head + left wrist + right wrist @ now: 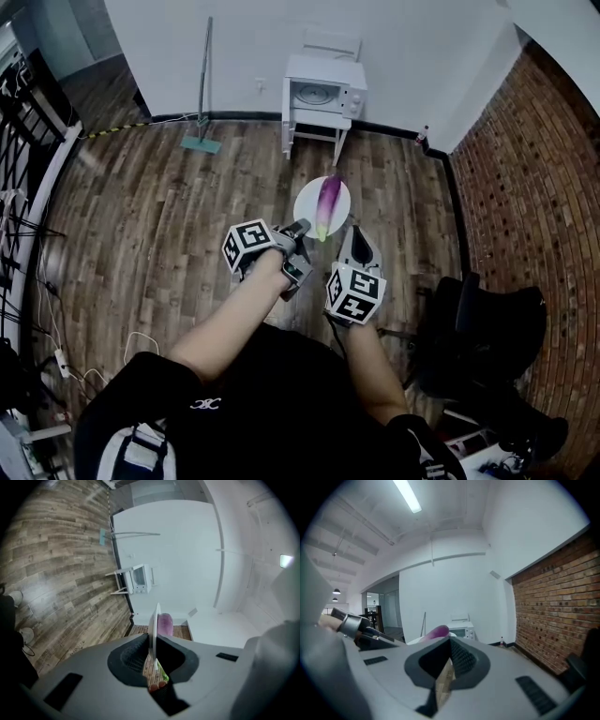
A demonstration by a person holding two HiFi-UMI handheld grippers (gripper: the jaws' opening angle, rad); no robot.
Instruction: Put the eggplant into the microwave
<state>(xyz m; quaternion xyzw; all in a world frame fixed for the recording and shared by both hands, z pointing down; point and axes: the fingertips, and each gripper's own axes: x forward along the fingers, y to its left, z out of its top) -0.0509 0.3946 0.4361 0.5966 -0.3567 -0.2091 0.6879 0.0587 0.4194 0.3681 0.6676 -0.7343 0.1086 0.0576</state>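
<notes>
**Carrying stage; task incomplete.** The left claw (pixel 300 226) gripped the near-left rim of a white plate (pixel 307 202), with its jaws drawn narrow onto the plate's edge. The eggplant (pixel 328 199) lay lengthwise along the middle of that plate, purple end toward the far rim and green stem toward the near rim. The right claw (pixel 355 234) hung just beside the plate's near-right rim. Its jaws stood only a slit apart, with floor showing between them and nothing held.

The eggplant was thus aloft on its plate. What remained was to carry it to the microwave (pixel 323 94), open the door, which appeared shut, and set the eggplant inside. The microwave sat on a small white counter (pixel 314 117) against the far wall, well apart from the plate.

**Surroundings, left to right.**
- Loose cables (pixel 56 361) trailed along the left edge of the wooden floor (pixel 187 206).
- A mop (pixel 202 144) leaned on the far wall, left of the counter.
- A black chair (pixel 487 328) stood to the person's right, before a brick wall (pixel 544 187).

None of these lay on the stretch of floor between plate and counter. The likelier hindrances were the closed door and the loose eggplant on a plate held by one rim.
</notes>
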